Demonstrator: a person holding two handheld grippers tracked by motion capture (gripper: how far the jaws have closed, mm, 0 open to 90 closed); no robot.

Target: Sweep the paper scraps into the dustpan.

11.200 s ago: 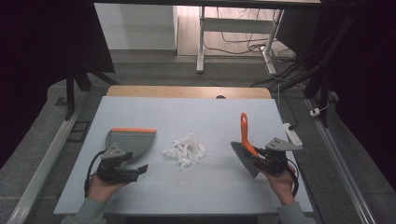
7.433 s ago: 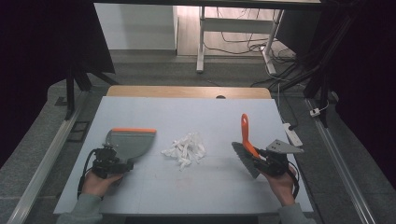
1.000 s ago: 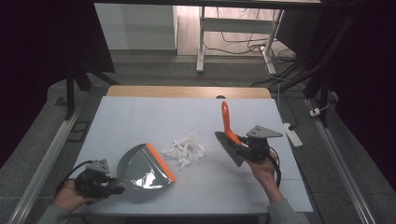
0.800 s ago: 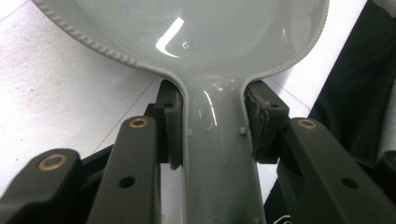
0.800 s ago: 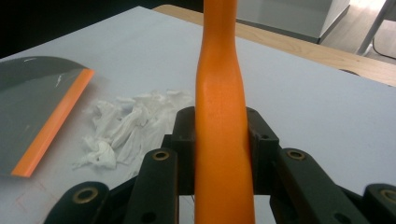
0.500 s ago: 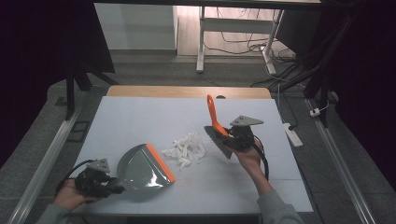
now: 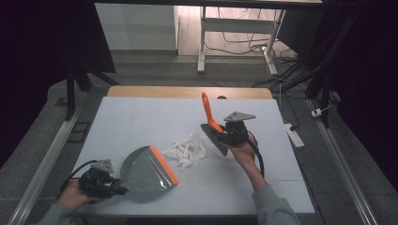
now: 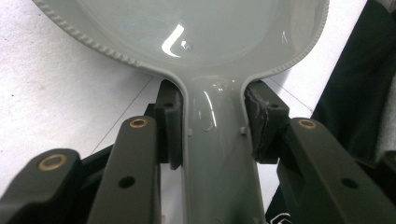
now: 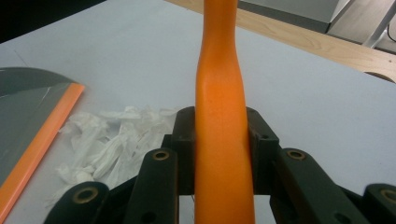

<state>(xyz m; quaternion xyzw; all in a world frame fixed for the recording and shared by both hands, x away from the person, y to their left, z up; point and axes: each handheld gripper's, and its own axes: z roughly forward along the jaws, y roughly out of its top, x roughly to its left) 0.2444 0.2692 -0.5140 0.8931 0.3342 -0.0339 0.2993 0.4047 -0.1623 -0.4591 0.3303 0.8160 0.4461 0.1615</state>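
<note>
**Dustpan braced, brush brought to the far side of the scraps**

Left gripper (image 7: 105, 180) low at the 7 o'clock corner of the bench (image 7: 141, 117), jaws pinching the grey handle of the dustpan (image 7: 148, 171) from both sides, pads pressed flat against it in the left gripper view (image 8: 212, 135). Pan laid flat on the bench, orange lip turned toward 1 o'clock, so that the open mouth faces the paper scraps (image 7: 187, 150). Lip just beside the near edge of the heap, probably to leave no gap for pieces to slip past.

Right gripper (image 7: 230, 133) at 3 o'clock of the heap, jaws clamped on the orange handle of the brush (image 7: 211, 123), seen squeezed between both pads in the right gripper view (image 9: 219, 140). Handle tilted up toward 11 o'clock, dark bristles hanging low, just beside the heap's 2 o'clock edge; touching or not, cannot tell. Placed opposite the pan, so one stroke toward 8 o'clock would likely push the scraps straight over the lip.

Scraps in a loose white pile at bench centre, between brush and pan, none yet inside the pan.
</note>
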